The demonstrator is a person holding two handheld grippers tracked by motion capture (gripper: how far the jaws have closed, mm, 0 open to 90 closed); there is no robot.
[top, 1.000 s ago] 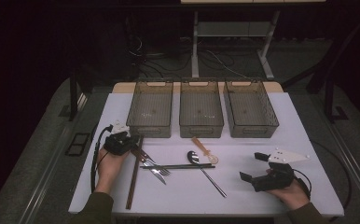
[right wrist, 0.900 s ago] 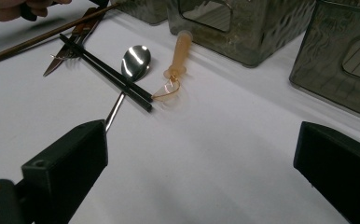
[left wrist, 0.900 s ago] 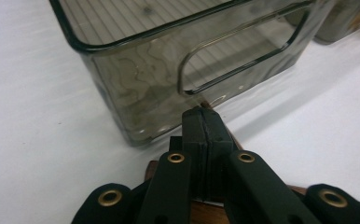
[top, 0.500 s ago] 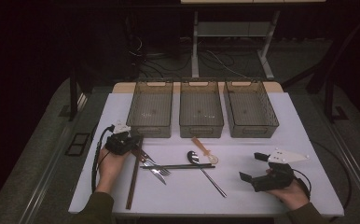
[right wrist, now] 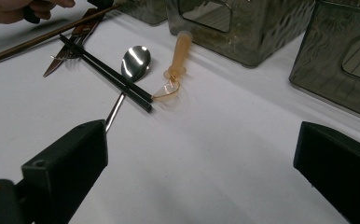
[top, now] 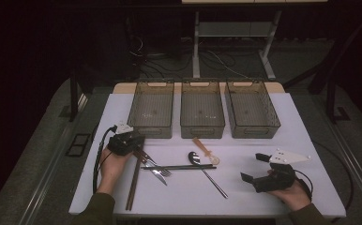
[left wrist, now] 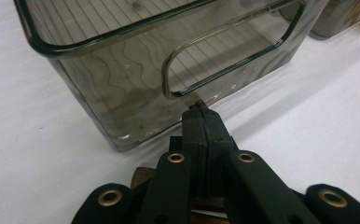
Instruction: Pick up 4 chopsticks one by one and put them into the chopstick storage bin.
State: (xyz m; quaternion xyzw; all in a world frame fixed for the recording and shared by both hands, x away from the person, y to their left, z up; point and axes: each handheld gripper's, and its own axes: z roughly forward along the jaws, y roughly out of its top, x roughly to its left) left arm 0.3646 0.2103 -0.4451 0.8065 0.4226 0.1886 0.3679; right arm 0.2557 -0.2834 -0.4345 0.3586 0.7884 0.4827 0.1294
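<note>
While all 3 bins (top: 202, 115) sit empty, left tongs (left wrist: 205, 122) are clenched on the brown chopsticks (top: 134, 180) at the worktop's (top: 263, 197) left; right tongs (top: 255, 168) gape, idle. Sorting barely begun.

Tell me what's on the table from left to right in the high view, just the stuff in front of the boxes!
left gripper → brown chopsticks → fork → metal spoon → right gripper
</note>
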